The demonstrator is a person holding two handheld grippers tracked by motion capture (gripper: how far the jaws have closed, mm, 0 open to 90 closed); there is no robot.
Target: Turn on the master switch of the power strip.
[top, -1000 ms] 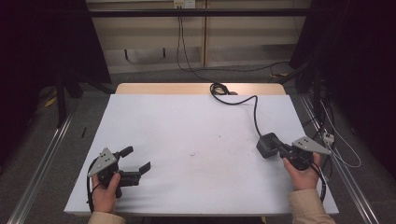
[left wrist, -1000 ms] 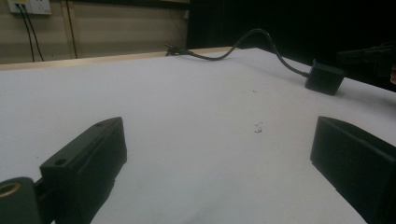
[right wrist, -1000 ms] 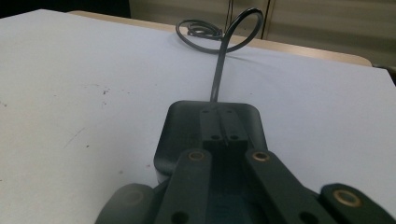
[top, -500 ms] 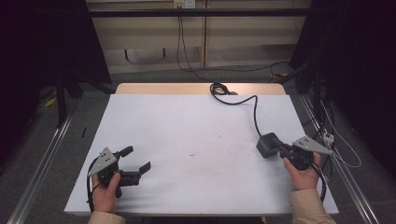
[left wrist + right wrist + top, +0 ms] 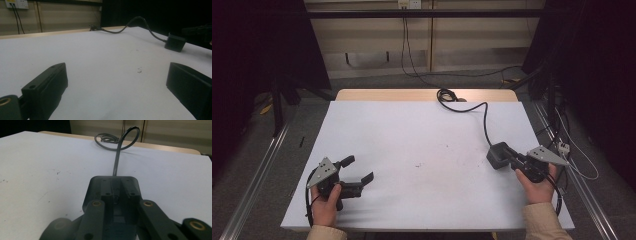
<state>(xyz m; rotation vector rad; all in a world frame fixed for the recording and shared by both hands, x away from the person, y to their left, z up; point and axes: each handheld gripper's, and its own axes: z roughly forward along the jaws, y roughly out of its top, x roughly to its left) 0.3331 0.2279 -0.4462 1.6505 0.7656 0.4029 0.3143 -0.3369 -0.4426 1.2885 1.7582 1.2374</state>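
From above, on the right side of the white worktop [image 5: 422,150], a black adapter block [image 5: 498,154] lies with its cord [image 5: 484,117] running toward the far edge. The right gripper [image 5: 512,156] touches it; the left gripper [image 5: 357,170] has its fingers spread apart. Left gripper view: fingers wide apart, the block [image 5: 175,42] far right. Right gripper view: the fingers are pressed together over the block [image 5: 113,187], whose cord [image 5: 117,157] points straight away.

Black adapter [image 5: 113,187]: near half hidden beneath right gripper [image 5: 116,195] jaws. Cable [image 5: 472,107]: far coil too small to resolve; person's forearms cut off at near edge.
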